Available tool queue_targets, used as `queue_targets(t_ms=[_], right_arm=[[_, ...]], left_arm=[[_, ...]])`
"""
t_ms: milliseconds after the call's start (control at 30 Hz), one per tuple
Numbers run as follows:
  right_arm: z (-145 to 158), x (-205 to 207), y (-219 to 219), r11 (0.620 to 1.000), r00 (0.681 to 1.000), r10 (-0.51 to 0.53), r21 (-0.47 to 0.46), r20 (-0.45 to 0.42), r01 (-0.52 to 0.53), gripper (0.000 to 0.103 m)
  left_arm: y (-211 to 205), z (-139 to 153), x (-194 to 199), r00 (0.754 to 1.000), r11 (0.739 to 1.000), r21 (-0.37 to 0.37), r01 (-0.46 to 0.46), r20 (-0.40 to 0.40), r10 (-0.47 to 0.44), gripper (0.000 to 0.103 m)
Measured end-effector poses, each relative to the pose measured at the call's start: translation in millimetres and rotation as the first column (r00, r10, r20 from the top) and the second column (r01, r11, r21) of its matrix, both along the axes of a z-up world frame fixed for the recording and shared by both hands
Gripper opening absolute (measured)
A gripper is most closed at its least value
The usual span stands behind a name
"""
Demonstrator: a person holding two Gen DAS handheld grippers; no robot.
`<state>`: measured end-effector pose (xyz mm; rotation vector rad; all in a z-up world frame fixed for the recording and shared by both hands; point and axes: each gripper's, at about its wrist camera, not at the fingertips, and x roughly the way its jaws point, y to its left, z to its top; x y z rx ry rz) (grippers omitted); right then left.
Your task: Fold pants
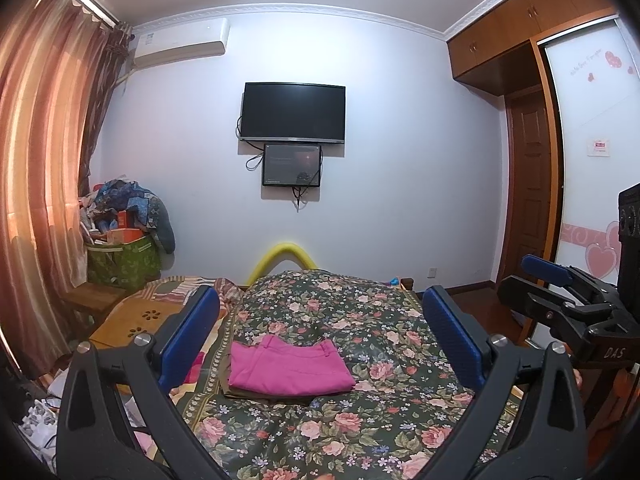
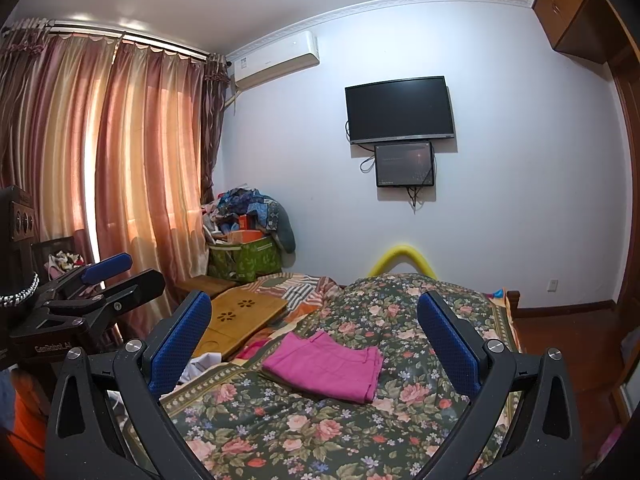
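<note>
On bed (image 1: 360, 432), pants (image 1: 290, 370) folded, 12 o'clock of my left gripper (image 1: 320, 344); right gripper (image 2: 314, 344) too, both spread, empty. Risk: careless nudge undoes fold.

The room had pale walls (image 1: 400, 140) bearing a television (image 1: 293, 113), a smaller screen (image 1: 291, 165) just below it, and an air conditioner (image 1: 182, 42). Drawn curtains (image 2: 132, 152) glowed with daylight. A bed (image 1: 320, 432) carried a floral cover.

Folded pink pants (image 1: 289, 368) on floral bedspread (image 1: 360, 432)
</note>
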<state>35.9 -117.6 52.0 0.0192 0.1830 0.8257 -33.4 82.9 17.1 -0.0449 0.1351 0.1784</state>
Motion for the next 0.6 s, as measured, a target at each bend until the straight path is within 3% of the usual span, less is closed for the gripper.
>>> queue_targets(t_ms=[600], right_arm=[[-0.6,2.4,-0.1,1.000,1.000,0.001,0.000,-0.006,-0.001,0.103]], left_arm=[[5.9,-2.7,0.4,1.000,0.999,-0.033,0.015,-0.005,-0.015,0.103]])
